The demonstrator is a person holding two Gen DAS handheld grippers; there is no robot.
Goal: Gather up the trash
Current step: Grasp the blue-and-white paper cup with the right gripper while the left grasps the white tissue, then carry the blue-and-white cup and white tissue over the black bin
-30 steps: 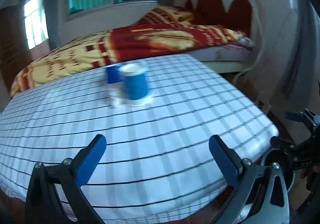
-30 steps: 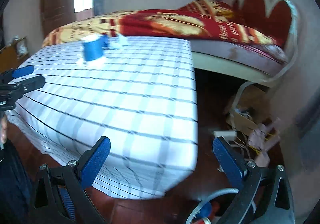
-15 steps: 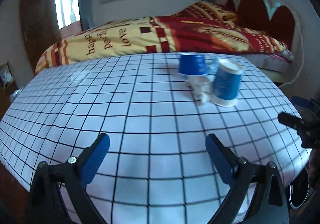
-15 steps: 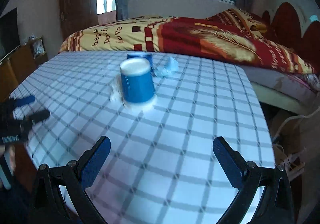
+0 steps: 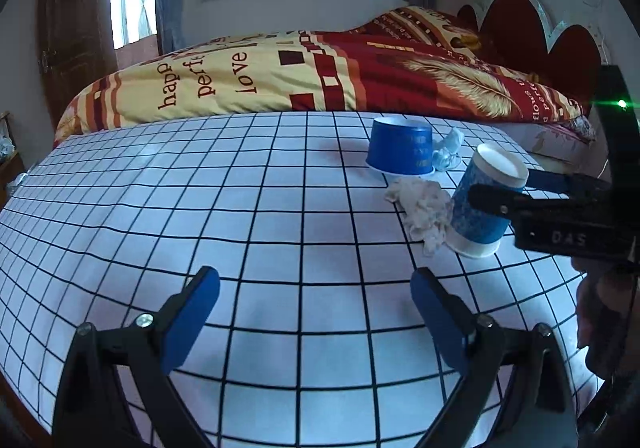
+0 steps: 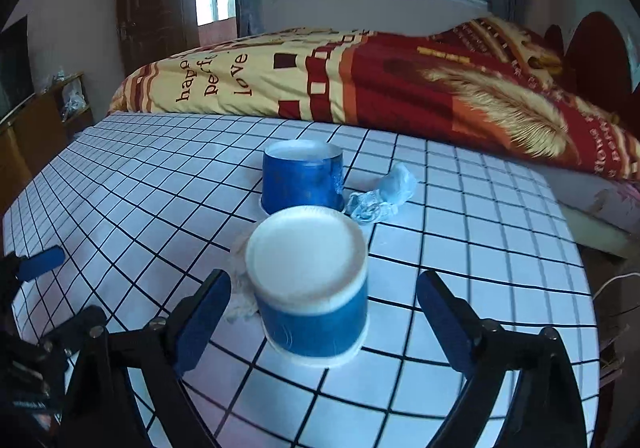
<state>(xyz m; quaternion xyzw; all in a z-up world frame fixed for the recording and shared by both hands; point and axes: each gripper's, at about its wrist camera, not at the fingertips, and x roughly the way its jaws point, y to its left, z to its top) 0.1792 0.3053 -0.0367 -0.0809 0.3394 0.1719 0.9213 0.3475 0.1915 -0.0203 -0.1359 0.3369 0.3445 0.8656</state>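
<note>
Two blue paper cups stand upside down on the checked tablecloth (image 6: pixel 460 248). The near cup (image 6: pixel 308 288) sits between the fingers of my right gripper (image 6: pixel 324 288), whose jaws are closing; the pads stand clear of its sides. Behind it are the far cup (image 6: pixel 302 176), a crumpled clear wrapper (image 6: pixel 384 192) and a wad of tissue (image 6: pixel 240 288). In the left wrist view my left gripper (image 5: pixel 316 288) is open over bare cloth, with the near cup (image 5: pixel 480 216), tissue (image 5: pixel 424 208) and far cup (image 5: pixel 400 148) ahead to its right. The right gripper (image 5: pixel 516 190) straddles the near cup there.
A bed with a red and yellow quilt (image 5: pixel 320 80) runs along the table's far side. The table edge (image 6: pixel 588 288) drops off on the right toward the floor and cables. A wooden cabinet (image 6: pixel 36 128) stands at the left. My left gripper (image 6: pixel 60 292) shows at the left edge.
Both grippers have swung in over the table toward the cups. The right gripper has come up to the near cup, which now stands between its fingers, and its jaws have narrowed a little.
</note>
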